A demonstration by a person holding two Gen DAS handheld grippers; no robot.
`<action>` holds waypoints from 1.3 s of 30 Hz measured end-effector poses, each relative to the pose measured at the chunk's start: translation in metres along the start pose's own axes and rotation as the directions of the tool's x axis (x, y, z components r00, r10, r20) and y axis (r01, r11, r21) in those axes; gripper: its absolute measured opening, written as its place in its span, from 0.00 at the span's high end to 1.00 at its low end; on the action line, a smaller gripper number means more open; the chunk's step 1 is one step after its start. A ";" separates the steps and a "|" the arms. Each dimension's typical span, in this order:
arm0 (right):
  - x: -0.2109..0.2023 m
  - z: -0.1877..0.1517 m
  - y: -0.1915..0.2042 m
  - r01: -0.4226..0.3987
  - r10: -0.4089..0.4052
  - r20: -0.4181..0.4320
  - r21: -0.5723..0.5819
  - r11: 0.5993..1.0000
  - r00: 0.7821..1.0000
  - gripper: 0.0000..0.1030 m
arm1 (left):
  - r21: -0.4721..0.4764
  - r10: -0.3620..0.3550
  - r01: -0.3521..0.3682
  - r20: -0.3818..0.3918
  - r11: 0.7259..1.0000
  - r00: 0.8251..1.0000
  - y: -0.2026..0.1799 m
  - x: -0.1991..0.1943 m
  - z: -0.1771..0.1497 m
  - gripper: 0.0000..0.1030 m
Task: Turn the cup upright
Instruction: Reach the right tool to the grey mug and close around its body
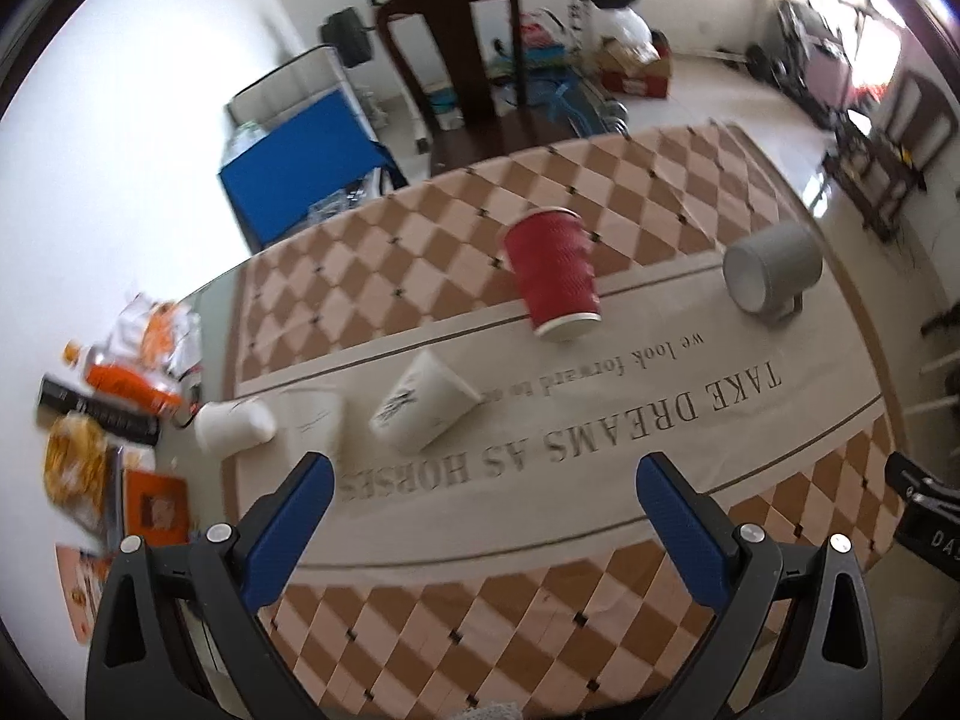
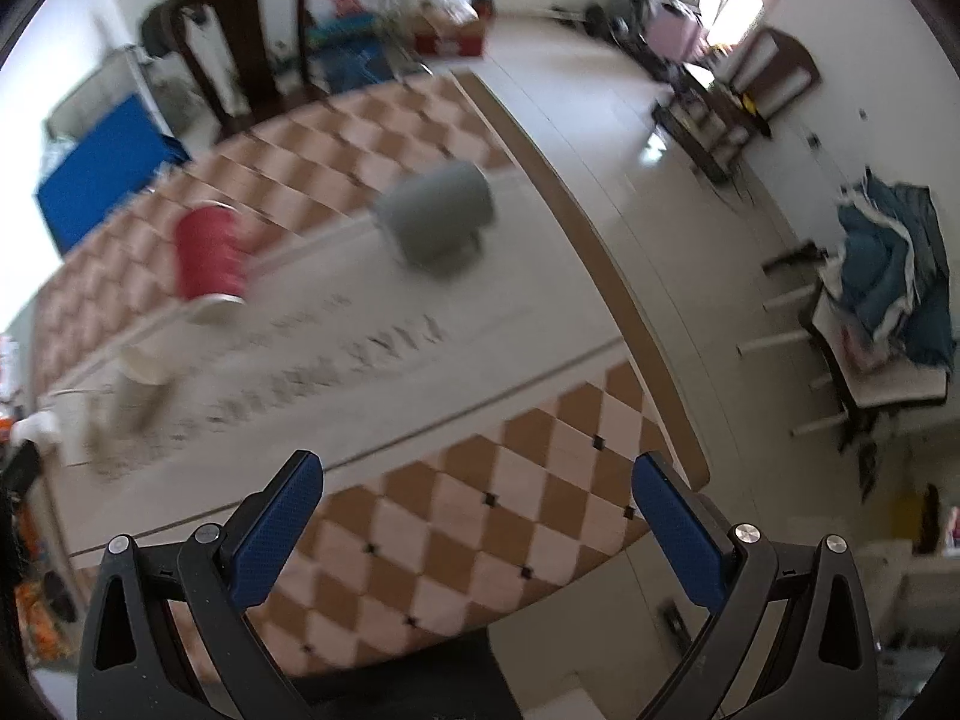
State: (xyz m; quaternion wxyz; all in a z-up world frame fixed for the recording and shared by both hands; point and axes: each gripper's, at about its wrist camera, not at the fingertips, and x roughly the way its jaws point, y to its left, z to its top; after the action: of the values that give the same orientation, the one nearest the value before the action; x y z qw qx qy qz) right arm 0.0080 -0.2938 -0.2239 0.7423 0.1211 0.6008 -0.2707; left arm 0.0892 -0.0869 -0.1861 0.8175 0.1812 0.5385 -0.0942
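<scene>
Several cups lie on the checked tablecloth [image 1: 600, 600]. A red ribbed paper cup [image 1: 552, 270] stands upside down, rim on the cloth. A grey mug [image 1: 771, 267] lies on its side, mouth toward me. A white printed paper cup [image 1: 423, 402] lies tipped over. A clear plastic cup [image 1: 315, 420] and a small white cup [image 1: 234, 426] lie further left. My left gripper [image 1: 483, 474] is open and empty above the near cloth. My right gripper [image 2: 477, 468] is open and empty near the table's right corner; its blurred view shows the red cup [image 2: 210, 255] and grey mug [image 2: 438, 216].
A dark wooden chair [image 1: 468, 60] stands behind the table. A blue box [image 1: 300, 168] is at the back left. Snack packets and an orange bottle [image 1: 126, 384] crowd the table's left end. The table's right edge [image 2: 630, 312] drops to the tiled floor.
</scene>
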 end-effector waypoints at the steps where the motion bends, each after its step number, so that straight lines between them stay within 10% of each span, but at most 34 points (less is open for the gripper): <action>1: 0.021 0.003 -0.007 0.009 -0.009 -0.034 0.004 1.000 0.999 0.00 | 0.014 -0.007 0.007 -0.006 1.000 1.000 -0.009 0.009 0.004 0.00; 16: 0.193 0.041 -0.068 -0.004 0.026 -0.288 0.077 0.997 0.957 0.07 | 0.270 -0.052 0.078 -0.100 0.960 0.994 -0.148 0.110 0.088 0.00; 27: 0.246 0.073 -0.089 -0.013 0.051 -0.312 0.122 0.992 0.949 0.22 | 0.619 -0.073 0.111 -0.087 0.777 0.994 -0.238 0.140 0.141 0.00; 39: 0.267 0.102 -0.104 0.004 0.054 -0.314 0.183 0.983 0.948 0.22 | 0.739 -0.103 0.247 -0.237 0.627 0.966 -0.296 0.177 0.151 0.04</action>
State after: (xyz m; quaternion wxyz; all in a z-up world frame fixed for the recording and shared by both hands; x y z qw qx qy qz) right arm 0.0705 -0.4997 -0.4387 0.6250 0.2379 0.6838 -0.2918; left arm 0.1844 -0.4110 -0.3523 0.6023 0.4622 0.5319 -0.3752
